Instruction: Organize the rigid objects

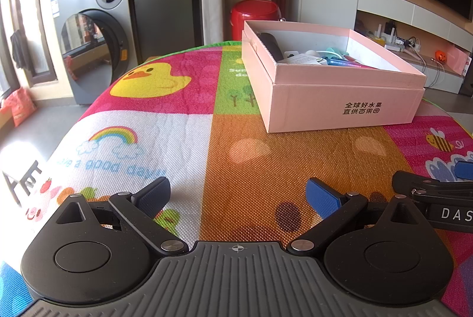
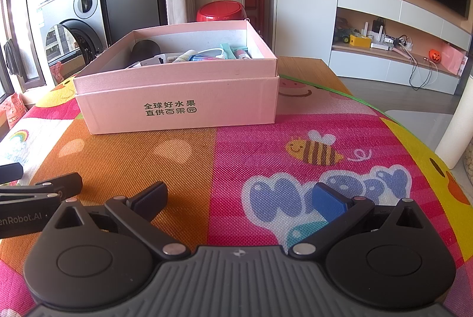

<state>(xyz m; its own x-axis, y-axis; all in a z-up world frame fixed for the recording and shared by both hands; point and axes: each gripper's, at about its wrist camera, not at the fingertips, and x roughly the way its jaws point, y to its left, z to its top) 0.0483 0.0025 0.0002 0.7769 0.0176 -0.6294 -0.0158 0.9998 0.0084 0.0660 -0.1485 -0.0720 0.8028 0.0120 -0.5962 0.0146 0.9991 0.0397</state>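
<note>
— Jaws on the left gripper (image 1: pixel 238 194) and right gripper (image 2: pixel 239 197)?
— Both spread wide, gripping nothing, above the mat (image 2: pixel 236 157).
— And the pink box (image 2: pixel 180 98)?
— Resting on the mat ahead, small items (image 2: pixel 207 54) piled inside.

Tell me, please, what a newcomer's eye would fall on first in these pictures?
Probably the open pink cardboard box, filled with small items, standing at the far side of the bright cartoon-printed play mat. Next, the yellow duck print left of the box, and the open, empty left gripper and right gripper low in front.
</note>
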